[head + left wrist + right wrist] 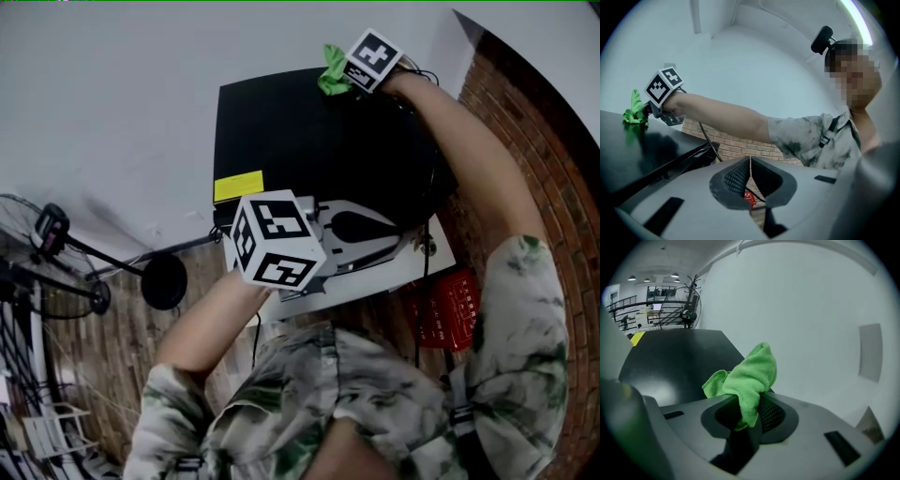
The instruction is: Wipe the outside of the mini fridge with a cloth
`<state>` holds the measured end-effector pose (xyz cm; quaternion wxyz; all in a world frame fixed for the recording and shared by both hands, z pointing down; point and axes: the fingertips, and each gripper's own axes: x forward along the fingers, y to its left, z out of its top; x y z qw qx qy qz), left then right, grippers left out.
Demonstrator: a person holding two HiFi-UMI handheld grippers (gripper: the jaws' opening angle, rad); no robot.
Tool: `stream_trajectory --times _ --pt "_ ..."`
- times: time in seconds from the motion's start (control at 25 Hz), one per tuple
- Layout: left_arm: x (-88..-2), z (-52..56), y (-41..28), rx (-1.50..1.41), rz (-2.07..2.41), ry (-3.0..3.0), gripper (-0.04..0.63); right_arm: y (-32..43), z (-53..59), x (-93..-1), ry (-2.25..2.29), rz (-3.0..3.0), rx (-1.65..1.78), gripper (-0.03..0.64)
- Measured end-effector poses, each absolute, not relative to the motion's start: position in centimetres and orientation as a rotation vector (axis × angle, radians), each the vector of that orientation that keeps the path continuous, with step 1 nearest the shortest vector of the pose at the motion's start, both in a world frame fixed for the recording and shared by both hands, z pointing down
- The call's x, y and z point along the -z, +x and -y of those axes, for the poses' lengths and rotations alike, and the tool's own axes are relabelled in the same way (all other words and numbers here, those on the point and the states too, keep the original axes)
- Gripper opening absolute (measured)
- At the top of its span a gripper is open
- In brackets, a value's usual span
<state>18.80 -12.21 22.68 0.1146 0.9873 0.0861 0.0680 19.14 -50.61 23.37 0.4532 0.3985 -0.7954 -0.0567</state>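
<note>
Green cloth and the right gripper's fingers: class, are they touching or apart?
Touching. The right gripper view shows the green cloth pinched between the fingers of the right gripper, its folds bunched above them.

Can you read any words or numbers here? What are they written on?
No text is readable.
Yellow sticker on the black mini fridge: print too blurred to read.
Red box beside the fridge: white marks, too small to read.
Marker cubes: only black-and-white squares, no words.

The head view looks steeply down onto the mini fridge (300, 141). The left gripper view faces across its top at the person (811, 136); the right gripper view skims it closely. All three share the green cloth (750, 373).
</note>
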Motion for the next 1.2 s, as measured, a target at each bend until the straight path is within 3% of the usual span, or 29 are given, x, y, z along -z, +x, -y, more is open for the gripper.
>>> stream_trajectory --times 0.44,1.2 --pt "-23.4 13.0 22.5 -0.208 -0.221 2.867 0.026 30.7 51.3 -23.1 1.126 1.922 0.085 0.107" --pt "-24.1 10.2 27.5 -0.15 -0.076 2.905 0.026 37.1 46.6 -16.7 1.276 2.292 0.085 0.106"
